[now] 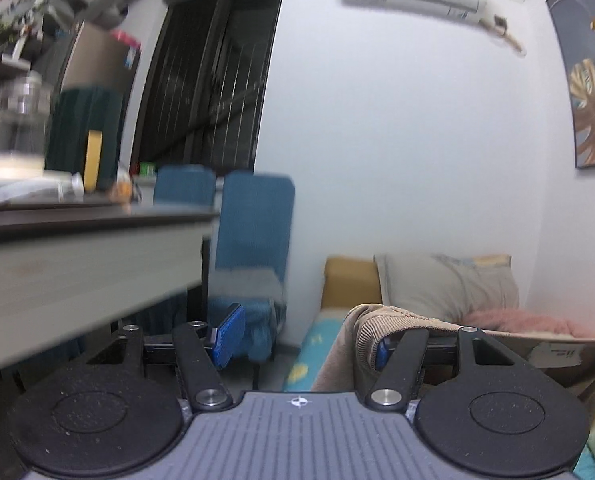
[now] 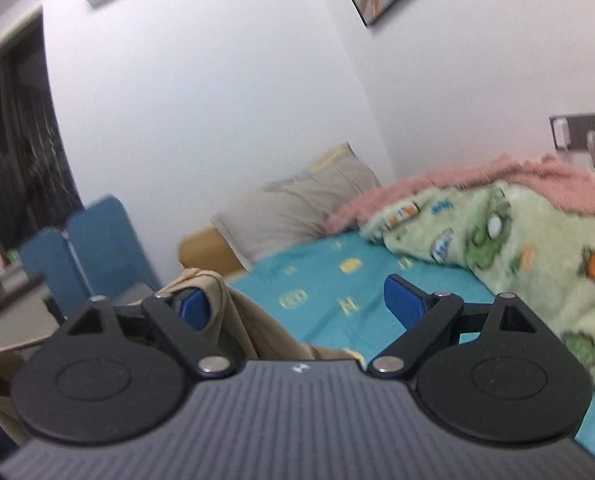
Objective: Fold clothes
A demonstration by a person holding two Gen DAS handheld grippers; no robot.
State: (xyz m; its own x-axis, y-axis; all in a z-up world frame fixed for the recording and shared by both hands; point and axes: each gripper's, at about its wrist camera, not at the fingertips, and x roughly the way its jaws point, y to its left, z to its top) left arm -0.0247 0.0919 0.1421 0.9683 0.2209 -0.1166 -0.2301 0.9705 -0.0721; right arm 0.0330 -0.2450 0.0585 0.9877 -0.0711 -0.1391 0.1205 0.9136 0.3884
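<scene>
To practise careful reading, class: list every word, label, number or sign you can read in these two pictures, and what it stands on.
Nothing here can be read for certain.
Dark print on the pale board: too blurred to read.
Blue lettering on the green blanket: too blurred to read.
Yellow marks on the blue sheet: too blurred to read.

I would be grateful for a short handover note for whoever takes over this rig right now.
Left gripper: jaws apart, tan corduroy garment draped over one finger, not pinched.
Right gripper: jaws wide apart, the same garment hooked over one finger.
The garment hangs off both grippers beside the bed, which is in view past them.
Done: no fold visible.
Left: get a proper grip, spread it out, fold.
</scene>
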